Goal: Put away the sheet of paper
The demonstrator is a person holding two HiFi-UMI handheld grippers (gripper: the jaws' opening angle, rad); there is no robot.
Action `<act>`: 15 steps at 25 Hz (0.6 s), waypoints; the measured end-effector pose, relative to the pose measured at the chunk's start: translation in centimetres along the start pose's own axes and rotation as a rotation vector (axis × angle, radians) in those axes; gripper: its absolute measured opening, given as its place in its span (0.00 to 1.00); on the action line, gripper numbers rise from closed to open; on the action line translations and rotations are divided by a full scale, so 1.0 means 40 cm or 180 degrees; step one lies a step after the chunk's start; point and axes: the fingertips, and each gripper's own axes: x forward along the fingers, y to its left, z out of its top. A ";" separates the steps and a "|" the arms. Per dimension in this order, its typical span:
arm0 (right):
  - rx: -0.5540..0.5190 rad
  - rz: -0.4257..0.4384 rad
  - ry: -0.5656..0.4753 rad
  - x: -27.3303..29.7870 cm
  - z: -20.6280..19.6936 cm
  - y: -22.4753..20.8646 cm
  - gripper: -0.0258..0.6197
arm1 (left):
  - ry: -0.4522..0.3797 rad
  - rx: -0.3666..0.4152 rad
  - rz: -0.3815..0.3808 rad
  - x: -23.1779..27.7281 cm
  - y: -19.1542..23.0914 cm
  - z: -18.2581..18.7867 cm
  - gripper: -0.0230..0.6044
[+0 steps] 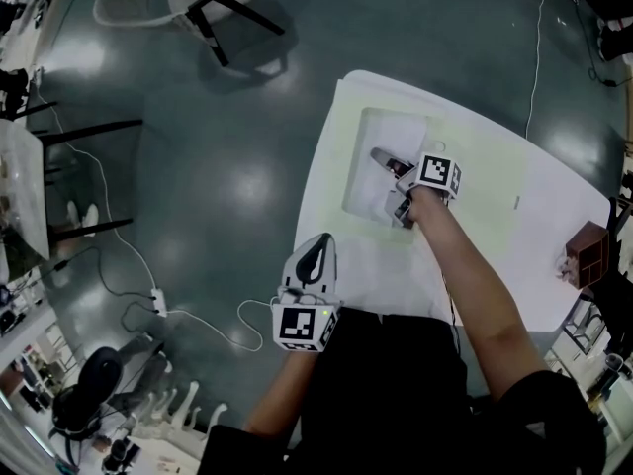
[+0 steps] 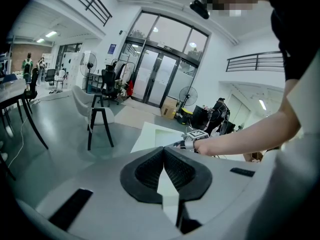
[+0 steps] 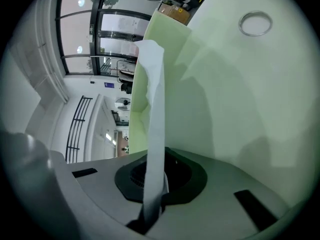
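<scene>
The white sheet of paper lies on a pale green mat on the white table. My right gripper reaches over the sheet's near part, and its jaws are shut on the paper. In the right gripper view the sheet rises edge-on as a narrow white strip from between the right gripper's pads, in front of the mat. My left gripper hovers at the table's near left edge, shut, with nothing between its pads. The left gripper view shows the right hand's marker cube over the table.
A small brown box stands at the table's right edge. A small ring lies on the mat. On the floor to the left are a white chair, black table legs and a power strip with its cable.
</scene>
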 end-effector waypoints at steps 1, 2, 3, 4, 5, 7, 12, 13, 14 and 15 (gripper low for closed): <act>0.0007 0.0017 0.0014 0.002 0.000 0.000 0.04 | -0.0001 -0.0004 0.0005 -0.001 0.002 0.001 0.04; 0.0016 0.0036 0.0025 0.004 0.000 0.001 0.04 | -0.0007 -0.0008 0.0011 -0.001 0.003 0.003 0.04; 0.0032 0.0050 0.0034 0.004 0.001 0.003 0.04 | -0.0018 -0.0010 0.0016 -0.001 0.004 0.004 0.04; 0.0051 0.0059 0.0039 0.004 0.002 0.004 0.04 | -0.0029 -0.0011 0.0023 -0.002 0.005 0.006 0.04; 0.0065 0.0060 0.0043 0.004 0.003 0.005 0.04 | -0.0039 -0.0013 0.0030 -0.002 0.006 0.006 0.04; 0.0064 0.0046 0.0041 0.003 0.008 0.004 0.04 | -0.0047 -0.0017 0.0040 -0.003 0.008 0.006 0.04; 0.0046 0.0041 0.0001 0.003 0.028 0.005 0.04 | -0.0063 -0.0005 0.0023 -0.005 0.011 0.007 0.04; 0.0107 0.0070 -0.0005 0.002 0.030 0.006 0.04 | -0.0059 -0.0003 0.0025 -0.006 0.011 0.008 0.04; 0.0203 0.0104 -0.0014 -0.001 0.028 0.006 0.04 | -0.0055 -0.0002 0.0029 -0.007 0.012 0.008 0.04; 0.0323 0.0138 -0.0027 -0.003 0.024 0.004 0.04 | -0.0052 -0.0002 0.0031 -0.007 0.012 0.008 0.04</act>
